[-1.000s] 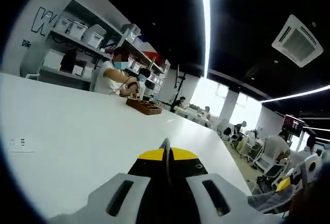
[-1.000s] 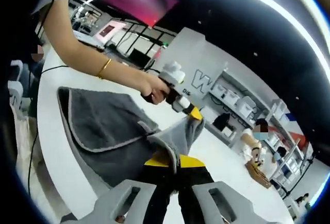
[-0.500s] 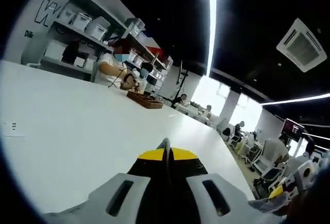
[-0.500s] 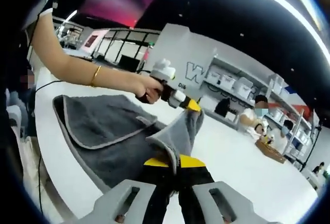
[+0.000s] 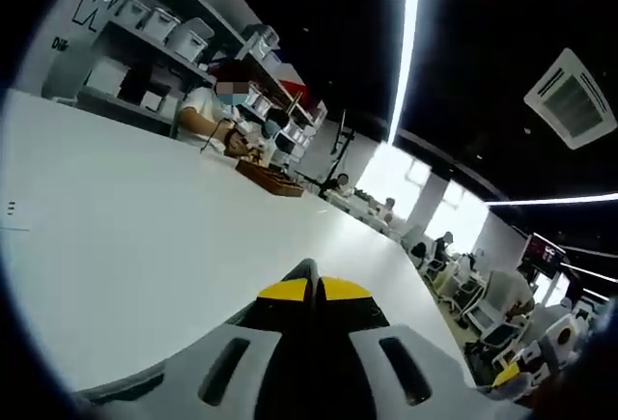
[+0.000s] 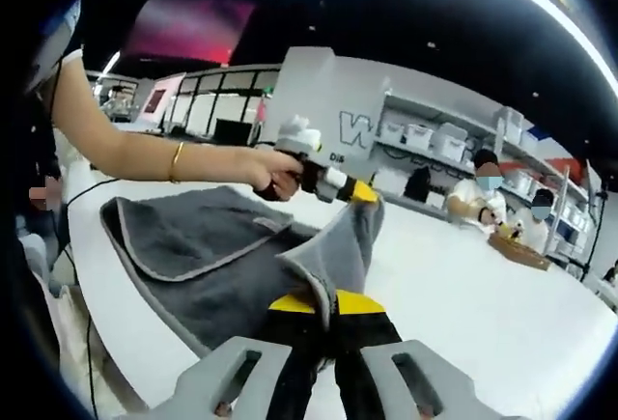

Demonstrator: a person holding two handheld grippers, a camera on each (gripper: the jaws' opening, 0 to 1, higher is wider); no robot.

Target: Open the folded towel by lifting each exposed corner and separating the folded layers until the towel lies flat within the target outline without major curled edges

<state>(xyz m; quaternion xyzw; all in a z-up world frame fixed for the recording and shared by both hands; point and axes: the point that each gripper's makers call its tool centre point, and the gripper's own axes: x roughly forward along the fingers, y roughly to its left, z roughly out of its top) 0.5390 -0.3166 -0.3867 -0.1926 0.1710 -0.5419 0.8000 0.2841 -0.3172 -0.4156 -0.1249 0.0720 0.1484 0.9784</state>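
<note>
A dark grey towel (image 6: 193,251) with a lighter hem lies folded on the white table (image 6: 463,294). One edge of it is lifted off the table and stretched between the two grippers. My right gripper (image 6: 329,301) is shut on the near corner of that raised flap. Held by a person's hand, my left gripper (image 6: 364,193) is shut on the flap's far corner. In the left gripper view, the left gripper (image 5: 314,292) has its yellow-tipped jaws closed, and a thin sliver of towel (image 5: 307,267) pokes up between them.
The person's bare forearm (image 6: 154,161) with a gold bracelet reaches over the towel. The table's near edge (image 6: 106,314) runs close to the towel. People sit at the table's far end by a wooden tray (image 5: 270,181). Shelves with white bins (image 5: 164,29) line the wall.
Both views have tilted with the hands. Both grippers keep hold of the raised towel edge, and the flap stands much as before.
</note>
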